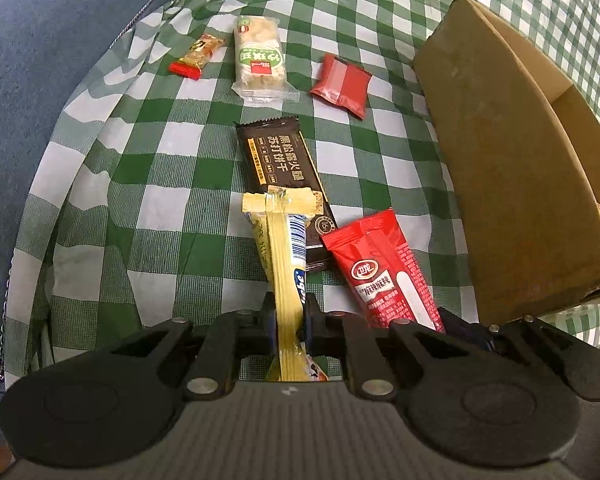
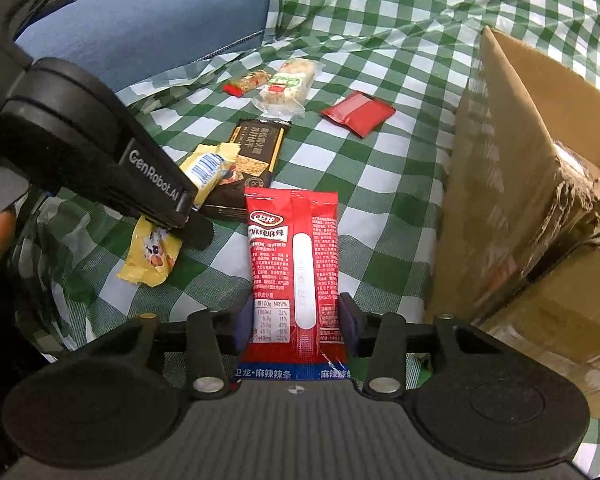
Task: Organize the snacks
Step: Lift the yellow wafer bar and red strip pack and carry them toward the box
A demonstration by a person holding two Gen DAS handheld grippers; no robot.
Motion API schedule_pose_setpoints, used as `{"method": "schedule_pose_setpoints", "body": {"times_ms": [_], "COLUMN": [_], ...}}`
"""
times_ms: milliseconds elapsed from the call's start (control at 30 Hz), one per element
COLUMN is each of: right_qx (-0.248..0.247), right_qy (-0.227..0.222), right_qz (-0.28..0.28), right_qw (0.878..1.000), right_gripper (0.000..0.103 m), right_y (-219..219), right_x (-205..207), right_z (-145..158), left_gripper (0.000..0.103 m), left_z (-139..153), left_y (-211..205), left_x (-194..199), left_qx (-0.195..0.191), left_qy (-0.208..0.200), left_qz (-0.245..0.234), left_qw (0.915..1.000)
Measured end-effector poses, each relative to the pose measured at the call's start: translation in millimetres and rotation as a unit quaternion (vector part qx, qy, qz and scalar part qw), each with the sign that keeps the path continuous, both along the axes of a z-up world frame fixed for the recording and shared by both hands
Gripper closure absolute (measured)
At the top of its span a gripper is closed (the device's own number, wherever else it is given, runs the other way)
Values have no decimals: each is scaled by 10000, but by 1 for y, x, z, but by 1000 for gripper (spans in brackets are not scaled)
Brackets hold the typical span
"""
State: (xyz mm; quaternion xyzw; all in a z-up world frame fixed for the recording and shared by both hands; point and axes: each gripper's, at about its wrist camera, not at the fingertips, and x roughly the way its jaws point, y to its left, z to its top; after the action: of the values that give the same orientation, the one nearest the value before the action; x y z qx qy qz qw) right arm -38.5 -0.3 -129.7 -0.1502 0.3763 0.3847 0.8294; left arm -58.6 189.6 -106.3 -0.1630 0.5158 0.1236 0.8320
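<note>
With the left hand-held gripper (image 1: 290, 312) clamped on the yellow bar (image 1: 286, 264) and the right hand-held gripper (image 2: 296, 322) pinching the red pack (image 2: 296, 264), four snacks ahead lie outside the box (image 2: 540, 184).

You have six snack packets on the checked cloth (image 1: 148, 168): one yellow wafer bar (image 1: 286, 264), one long red spicy-strip packet (image 2: 296, 276), one dark cracker packet (image 1: 278, 164), one green-and-white pastry packet (image 1: 258, 62), one small square red packet (image 1: 342, 84), and one small orange-red packet (image 1: 196, 56). You have one cardboard box (image 1: 512, 184).
</note>
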Motion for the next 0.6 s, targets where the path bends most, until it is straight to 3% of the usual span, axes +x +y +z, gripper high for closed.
{"method": "schedule_pose_setpoints", "body": {"times_ms": [600], "right_qx": [461], "right_qy": [-871], "right_qz": [-48], "right_qw": [9951], "right_gripper": [62], "right_y": [-22], "right_x": [-15], "right_z": [30], "left_gripper": [91], "left_z": [38], "left_y": [0], "left_x": [-11], "left_qx": [173], "left_qy": [-1056], "left_qz": [113], "left_qw": [9942]}}
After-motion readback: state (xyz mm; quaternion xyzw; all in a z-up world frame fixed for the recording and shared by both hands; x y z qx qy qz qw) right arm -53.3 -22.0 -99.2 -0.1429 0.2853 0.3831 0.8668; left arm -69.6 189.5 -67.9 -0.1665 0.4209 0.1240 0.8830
